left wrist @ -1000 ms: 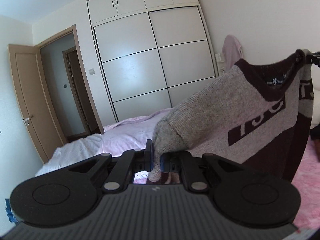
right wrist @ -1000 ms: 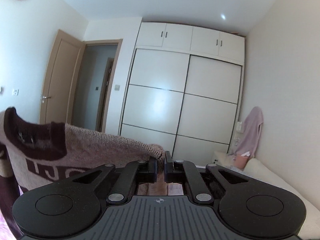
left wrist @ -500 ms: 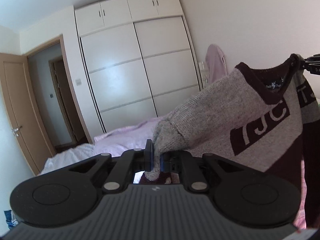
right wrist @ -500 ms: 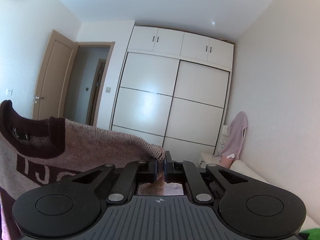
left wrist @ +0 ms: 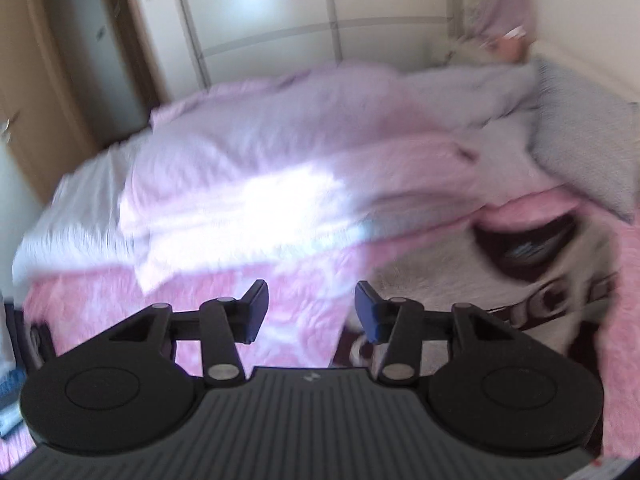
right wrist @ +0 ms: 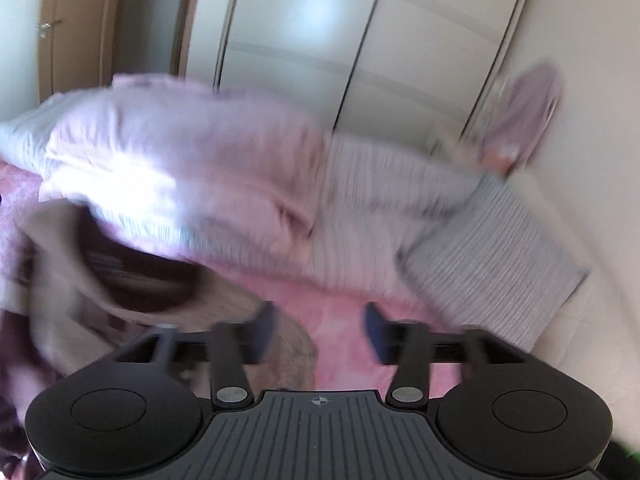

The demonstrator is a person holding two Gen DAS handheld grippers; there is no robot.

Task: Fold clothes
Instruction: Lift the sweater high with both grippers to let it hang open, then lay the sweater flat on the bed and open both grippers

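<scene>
Both views blurred w/ motion. Sweater (left wrist: pixel 500 276) lies on the pink bed cover (left wrist: pixel 304 300), collar facing far, body running left-right. From left claw (left wrist: pixel 308 308) it sits just right, shoulder beside the right finger; from right claw (right wrist: pixel 320 330) it sits left, hem-side cloth under the left finger. Both claws apart, nothing between the fingers. Pillow (right wrist: pixel 492 248) far right. Vs 0.5 s ago — both were clamped on the shoulders, sweater hanging in air; now dropped, claws tipped down at the bed.

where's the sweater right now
The sweater lies on the pink bedspread, right of the left gripper and left of the right gripper.
</scene>
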